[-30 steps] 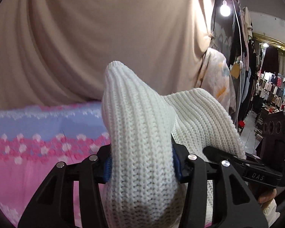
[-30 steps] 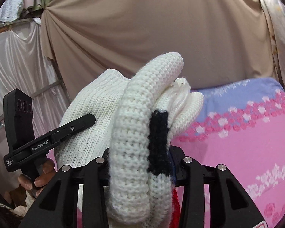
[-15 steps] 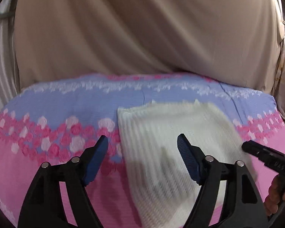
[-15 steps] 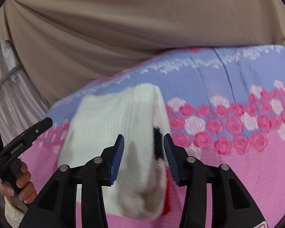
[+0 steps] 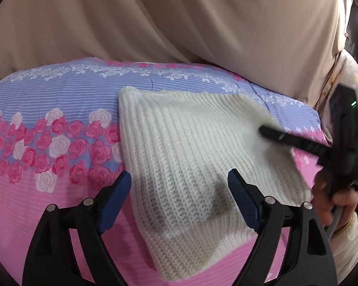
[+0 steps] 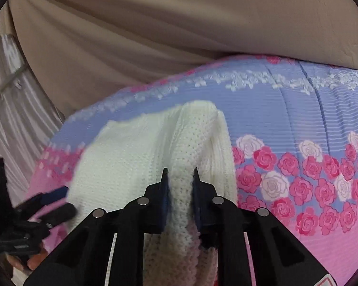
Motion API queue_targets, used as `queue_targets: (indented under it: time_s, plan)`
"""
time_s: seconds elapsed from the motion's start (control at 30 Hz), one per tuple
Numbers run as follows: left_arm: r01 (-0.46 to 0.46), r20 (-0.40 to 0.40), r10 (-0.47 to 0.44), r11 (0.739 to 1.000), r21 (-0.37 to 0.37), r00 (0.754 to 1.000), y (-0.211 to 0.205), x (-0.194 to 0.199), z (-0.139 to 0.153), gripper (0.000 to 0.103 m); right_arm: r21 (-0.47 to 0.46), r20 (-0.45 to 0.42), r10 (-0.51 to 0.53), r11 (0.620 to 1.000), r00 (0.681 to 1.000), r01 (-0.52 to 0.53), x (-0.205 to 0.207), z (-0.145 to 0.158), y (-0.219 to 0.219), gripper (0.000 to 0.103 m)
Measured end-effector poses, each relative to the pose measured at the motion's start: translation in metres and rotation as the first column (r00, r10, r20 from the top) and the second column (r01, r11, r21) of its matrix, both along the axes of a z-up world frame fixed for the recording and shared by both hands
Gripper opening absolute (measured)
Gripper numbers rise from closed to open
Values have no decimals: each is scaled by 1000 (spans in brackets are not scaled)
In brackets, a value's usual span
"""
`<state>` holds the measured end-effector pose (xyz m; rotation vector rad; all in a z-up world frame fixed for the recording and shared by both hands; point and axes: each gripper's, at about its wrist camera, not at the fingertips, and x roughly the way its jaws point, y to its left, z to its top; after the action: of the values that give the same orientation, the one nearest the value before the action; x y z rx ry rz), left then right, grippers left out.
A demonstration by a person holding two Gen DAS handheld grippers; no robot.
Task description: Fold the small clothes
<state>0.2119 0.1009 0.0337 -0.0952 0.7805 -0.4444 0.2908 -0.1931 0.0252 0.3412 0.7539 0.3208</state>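
The near end of the white knit garment (image 5: 193, 166) runs out of sight beneath both tools, its right edge blurs where the right gripper (image 6: 179, 174) meets it in the left wrist view, and a dark patch low beside the right fingers is too hidden to name. The left gripper (image 5: 179, 186) hovers over the garment with its blue pads spread wide and nothing between them; the right gripper points forward with its pads pinched on a raised fold; the garment lies on the floral bedspread (image 5: 55, 143), bare cloth on either side and a beige curtain (image 5: 155, 19) hanging behind.
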Motion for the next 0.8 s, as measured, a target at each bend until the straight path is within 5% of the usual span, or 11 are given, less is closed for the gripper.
queue_targets:
  time_s: [0.07,0.17,0.4,0.6,0.67,0.7,0.73,0.8]
  plan:
    - [18,5,-18,1000,-6,1000,2,-12,2,81,1,32,-21,1000,999,21,-4,5,-12,14]
    - [42,-24,-42,999,3,999,-2,-33,-6,81,-109,-120,-26,994,992,13,16,-44,-10,17]
    - [42,-34,-39,995,91,999,-10,-90,-32,81,16,-22,-8,1000,1000,8,-59,-4,-21,30]
    - [-47,-53,57,985,164,997,-14,-87,-55,80,-35,-84,14,999,996,-17,-102,-36,-13,48]
    - [-111,-10,116,966,232,993,-13,-83,-56,73,-37,-118,5,999,993,-9,-96,-47,-11,43]
    - [-130,3,133,963,236,991,-9,-81,-54,73,-38,-122,10,999,992,-15,-94,-48,-8,24]
    - [-147,6,149,965,218,989,-3,-79,-51,73,-34,-113,15,999,994,-19,-95,-45,-7,20]
    - [-194,26,193,957,215,981,7,-76,-45,73,1,-28,28,1000,999,-28,-106,-25,-4,16]
